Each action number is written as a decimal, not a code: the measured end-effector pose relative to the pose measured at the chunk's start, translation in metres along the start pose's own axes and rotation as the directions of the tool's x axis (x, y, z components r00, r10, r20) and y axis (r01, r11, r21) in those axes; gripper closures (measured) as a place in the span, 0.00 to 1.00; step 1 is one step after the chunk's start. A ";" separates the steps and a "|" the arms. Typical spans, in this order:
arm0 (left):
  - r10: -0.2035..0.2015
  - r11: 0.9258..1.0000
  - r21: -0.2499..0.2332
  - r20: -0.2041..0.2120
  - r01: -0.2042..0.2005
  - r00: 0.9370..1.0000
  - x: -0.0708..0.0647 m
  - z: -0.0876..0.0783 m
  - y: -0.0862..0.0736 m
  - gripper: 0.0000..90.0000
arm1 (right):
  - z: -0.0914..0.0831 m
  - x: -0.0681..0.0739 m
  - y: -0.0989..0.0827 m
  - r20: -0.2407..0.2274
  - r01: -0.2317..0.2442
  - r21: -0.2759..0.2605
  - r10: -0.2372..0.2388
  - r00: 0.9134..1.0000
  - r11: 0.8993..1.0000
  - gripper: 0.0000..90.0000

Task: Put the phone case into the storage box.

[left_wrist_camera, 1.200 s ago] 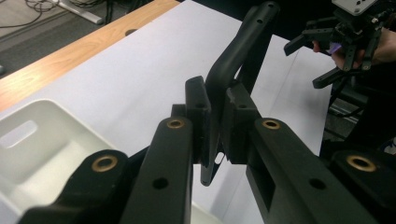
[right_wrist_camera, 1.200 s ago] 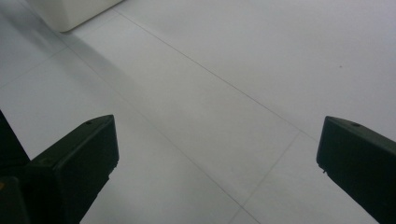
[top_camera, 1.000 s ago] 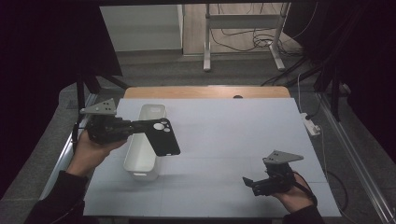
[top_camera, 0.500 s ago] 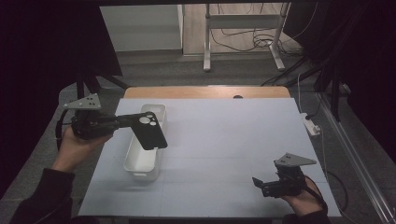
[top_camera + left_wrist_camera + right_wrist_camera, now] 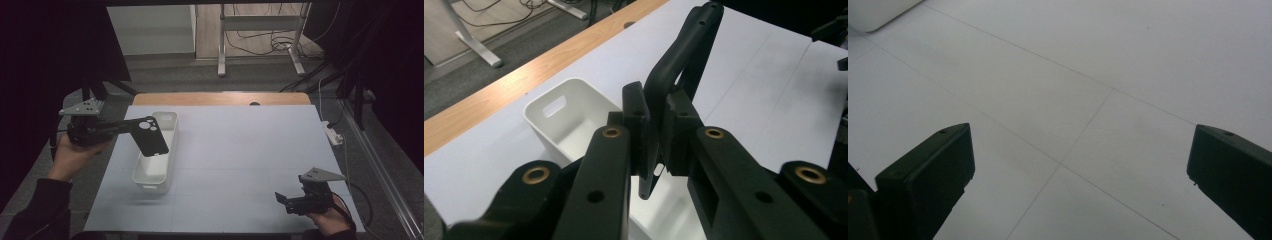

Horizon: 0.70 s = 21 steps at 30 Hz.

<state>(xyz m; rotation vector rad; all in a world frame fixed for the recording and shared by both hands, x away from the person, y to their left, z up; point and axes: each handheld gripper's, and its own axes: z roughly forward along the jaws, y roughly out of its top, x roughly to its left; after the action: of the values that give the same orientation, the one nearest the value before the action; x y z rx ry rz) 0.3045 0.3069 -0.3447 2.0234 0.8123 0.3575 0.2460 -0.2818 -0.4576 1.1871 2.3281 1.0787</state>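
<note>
Between the left gripper point(image 5: 655, 137) fingers point(image 5: 636, 117) sits the black phone case point(image 5: 150, 136), clamped edgewise; right gripper point(image 5: 286, 200) fingers wide.

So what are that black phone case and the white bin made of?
The phone case, pinched in the left tongs, looks like matte black plastic or rubbery silicone: dull surface, thin rounded rim, cut-out camera holes. Which of the two is hard to tell. The bin looks like moulded white plastic with a smooth, slightly glossy finish, rounded corners and a slot handle cut into its end wall.
</note>
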 end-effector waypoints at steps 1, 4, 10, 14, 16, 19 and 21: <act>0.001 1.000 0.002 -0.005 -0.001 1.000 0.001 0.000 0.000 0.91 | 0.000 0.000 0.000 0.001 -0.001 0.001 0.001 1.000 1.000 0.00; 0.000 1.000 0.004 -0.016 0.000 1.000 0.005 -0.002 -0.001 0.91 | -0.001 0.000 0.000 0.002 -0.005 -0.005 0.005 1.000 1.000 0.00; 0.002 1.000 0.011 -0.032 -0.001 0.999 0.011 -0.002 -0.002 0.91 | -0.002 0.000 -0.001 0.010 -0.009 -0.006 0.009 1.000 1.000 0.00; 0.007 1.000 0.006 -0.040 -0.007 0.999 0.014 0.001 -0.003 0.91 | -0.003 -0.001 -0.001 0.012 -0.010 -0.005 0.010 1.000 1.000 0.00; 0.007 1.000 0.004 -0.041 -0.007 0.999 0.016 0.003 -0.003 0.91 | -0.003 -0.001 -0.001 0.010 -0.010 -0.004 0.010 1.000 1.000 0.00; 0.001 1.000 0.003 -0.042 -0.001 0.999 0.018 0.006 -0.002 0.91 | -0.002 0.000 -0.001 0.008 0.000 0.005 0.000 1.000 1.000 0.00; 0.002 1.000 0.001 -0.046 -0.002 0.999 0.019 0.008 -0.002 0.91 | -0.002 0.000 -0.001 0.008 0.001 0.007 -0.001 1.000 1.000 0.00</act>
<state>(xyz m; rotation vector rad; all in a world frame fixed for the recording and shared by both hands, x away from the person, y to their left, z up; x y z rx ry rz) 0.3218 0.3155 -0.3518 2.0236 0.8386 0.4063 0.2443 -0.2831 -0.4572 1.1901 2.3281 1.0645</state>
